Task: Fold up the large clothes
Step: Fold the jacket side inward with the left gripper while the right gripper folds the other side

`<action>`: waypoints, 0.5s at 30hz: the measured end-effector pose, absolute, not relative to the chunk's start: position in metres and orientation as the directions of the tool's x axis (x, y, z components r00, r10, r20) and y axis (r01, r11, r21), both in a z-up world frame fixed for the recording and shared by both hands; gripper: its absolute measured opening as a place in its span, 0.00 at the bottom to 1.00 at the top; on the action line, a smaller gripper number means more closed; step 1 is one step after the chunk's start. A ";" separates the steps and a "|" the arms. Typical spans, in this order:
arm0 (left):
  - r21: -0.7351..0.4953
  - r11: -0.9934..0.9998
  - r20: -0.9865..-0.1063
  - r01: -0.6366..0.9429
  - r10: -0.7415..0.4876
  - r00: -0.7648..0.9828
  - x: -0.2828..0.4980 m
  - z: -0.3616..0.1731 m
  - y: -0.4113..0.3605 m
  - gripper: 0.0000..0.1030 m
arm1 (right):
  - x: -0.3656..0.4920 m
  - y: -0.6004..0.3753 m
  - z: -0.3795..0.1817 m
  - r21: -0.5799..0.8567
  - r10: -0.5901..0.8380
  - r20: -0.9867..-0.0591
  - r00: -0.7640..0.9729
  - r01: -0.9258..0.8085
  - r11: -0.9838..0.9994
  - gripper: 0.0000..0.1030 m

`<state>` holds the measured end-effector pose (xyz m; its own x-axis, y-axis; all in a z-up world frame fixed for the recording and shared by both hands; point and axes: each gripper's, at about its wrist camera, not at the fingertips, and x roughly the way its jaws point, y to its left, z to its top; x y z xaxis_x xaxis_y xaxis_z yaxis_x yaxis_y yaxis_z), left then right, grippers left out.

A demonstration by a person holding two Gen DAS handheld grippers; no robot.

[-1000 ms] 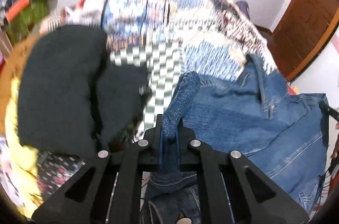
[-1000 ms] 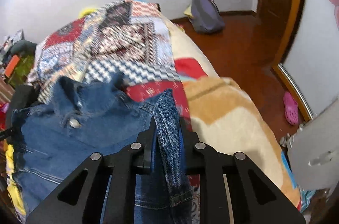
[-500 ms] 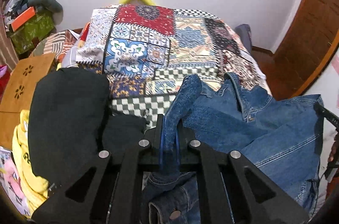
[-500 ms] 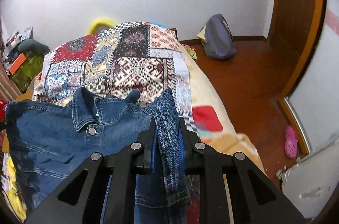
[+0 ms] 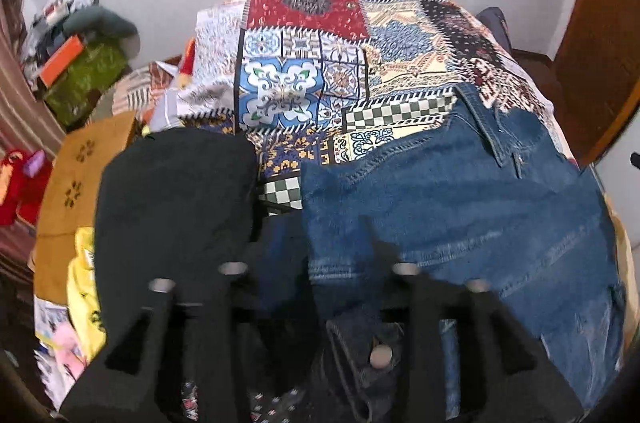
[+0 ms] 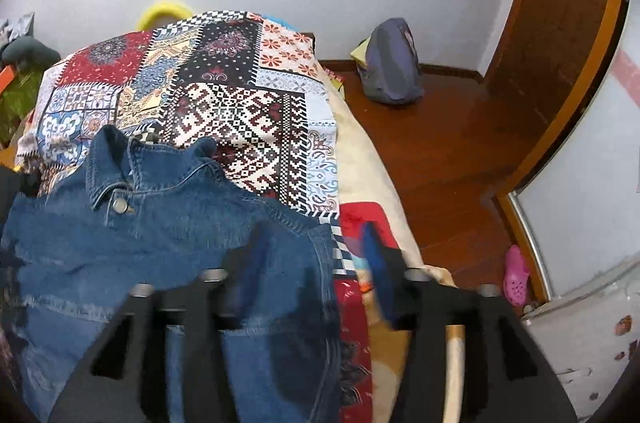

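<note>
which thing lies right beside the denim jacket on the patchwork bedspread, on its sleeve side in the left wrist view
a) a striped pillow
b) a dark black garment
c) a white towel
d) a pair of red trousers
b: in the left wrist view a dark black garment lies on the patchwork bedspread directly left of the denim jacket, its edge close to the jacket's sleeve.
</note>
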<state>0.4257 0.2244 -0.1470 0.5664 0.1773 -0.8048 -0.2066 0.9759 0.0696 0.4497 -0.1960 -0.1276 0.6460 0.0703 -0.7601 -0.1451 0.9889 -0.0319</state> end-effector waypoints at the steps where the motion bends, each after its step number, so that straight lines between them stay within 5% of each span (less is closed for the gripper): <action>1: 0.081 0.977 -0.795 -0.199 0.184 0.579 0.420 -0.143 0.222 0.51 | 0.443 -0.197 -0.123 -0.030 0.077 -0.753 0.654 -0.151 0.988 0.62; 5: 0.117 0.981 -0.768 -0.154 0.188 0.612 0.389 -0.123 0.206 0.66 | 0.408 -0.201 -0.100 -0.014 0.131 -0.732 0.668 -0.206 0.978 0.63; 6: 0.113 0.982 -0.767 -0.152 0.183 0.615 0.380 -0.118 0.201 0.80 | 0.397 -0.202 -0.094 -0.015 0.140 -0.730 0.669 -0.220 0.975 0.67; 8: 0.118 0.981 -0.761 -0.155 0.190 0.620 0.364 -0.111 0.193 0.93 | 0.382 -0.203 -0.085 -0.018 0.151 -0.723 0.674 -0.237 0.971 0.77; 15: 0.109 0.990 -0.752 -0.093 0.143 0.644 0.308 -0.098 0.162 0.93 | 0.311 -0.211 -0.060 -0.040 0.201 -0.674 0.711 -0.307 0.951 0.85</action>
<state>0.3075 0.1624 -0.0982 0.6440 0.1428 -0.7516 -0.0929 0.9898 0.1085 0.3112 -0.2112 -0.0601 0.7106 0.2008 -0.6744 -0.3066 0.9510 -0.0399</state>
